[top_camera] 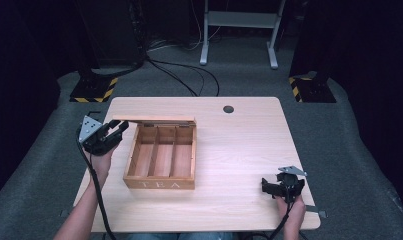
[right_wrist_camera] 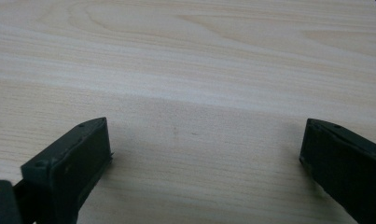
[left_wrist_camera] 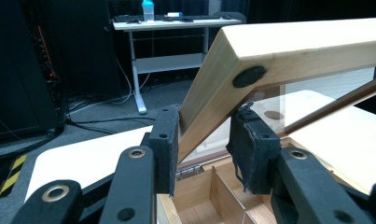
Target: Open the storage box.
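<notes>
Left gripper holds the lid of the tea box, raised well up.

The box stands on the left half of the table, its three compartments empty. The jaws are closed on the lid's corner edge. The right gripper rests wide open, holding nothing, near the front right. Next, I think, swing the lid gently along its hinge arc.

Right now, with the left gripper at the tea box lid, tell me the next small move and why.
Probably swing the lid a little farther back. The left gripper has its jaws around the lid's corner edge, and the lid stands raised over the tea box, whose compartments already show. The right gripper rests open on the table, far from the box, so it adds no support.
</notes>
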A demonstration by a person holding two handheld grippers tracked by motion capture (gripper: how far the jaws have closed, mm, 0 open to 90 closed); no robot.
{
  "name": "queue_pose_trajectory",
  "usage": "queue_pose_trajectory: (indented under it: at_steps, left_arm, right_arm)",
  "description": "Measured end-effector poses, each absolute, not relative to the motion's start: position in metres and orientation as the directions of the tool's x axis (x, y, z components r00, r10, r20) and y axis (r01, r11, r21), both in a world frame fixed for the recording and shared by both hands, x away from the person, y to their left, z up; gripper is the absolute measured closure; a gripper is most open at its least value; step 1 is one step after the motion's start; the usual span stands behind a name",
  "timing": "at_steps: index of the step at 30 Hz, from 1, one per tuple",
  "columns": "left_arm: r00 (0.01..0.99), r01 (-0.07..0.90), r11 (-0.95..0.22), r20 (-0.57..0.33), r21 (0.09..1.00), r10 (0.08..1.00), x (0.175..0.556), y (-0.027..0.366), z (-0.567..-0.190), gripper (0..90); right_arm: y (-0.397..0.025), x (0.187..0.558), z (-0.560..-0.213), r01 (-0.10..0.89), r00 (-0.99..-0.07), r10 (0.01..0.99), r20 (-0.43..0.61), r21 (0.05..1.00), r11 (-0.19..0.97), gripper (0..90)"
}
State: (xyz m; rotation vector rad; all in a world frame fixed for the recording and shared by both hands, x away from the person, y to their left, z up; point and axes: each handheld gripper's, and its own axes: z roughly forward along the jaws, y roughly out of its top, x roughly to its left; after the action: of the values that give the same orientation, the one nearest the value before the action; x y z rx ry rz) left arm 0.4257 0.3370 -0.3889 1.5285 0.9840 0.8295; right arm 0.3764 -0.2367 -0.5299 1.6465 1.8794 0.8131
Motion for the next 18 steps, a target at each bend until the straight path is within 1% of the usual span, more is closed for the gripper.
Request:
queue_pose_trajectory:
  at_steps: [8, 18]
  left_arm:
    - [0.414, 0.169, -0.059, -0.016, 0.984, 0.91, 0.4309, 0.3374, -0.3844, 62.6]
    - [0.415, 0.169, -0.06, -0.015, 0.984, 0.91, 0.4314, 0.3375, -0.384, 62.8]
  right_arm:
    - [-0.2367, 0.3764, -0.53, 0.686, -0.137, 0.991, 0.01, 0.723, 0.087, 1.3]
    - [-0.2366, 0.3764, -0.5299, 0.686, -0.136, 0.991, 0.011, 0.722, 0.086, 1.3]
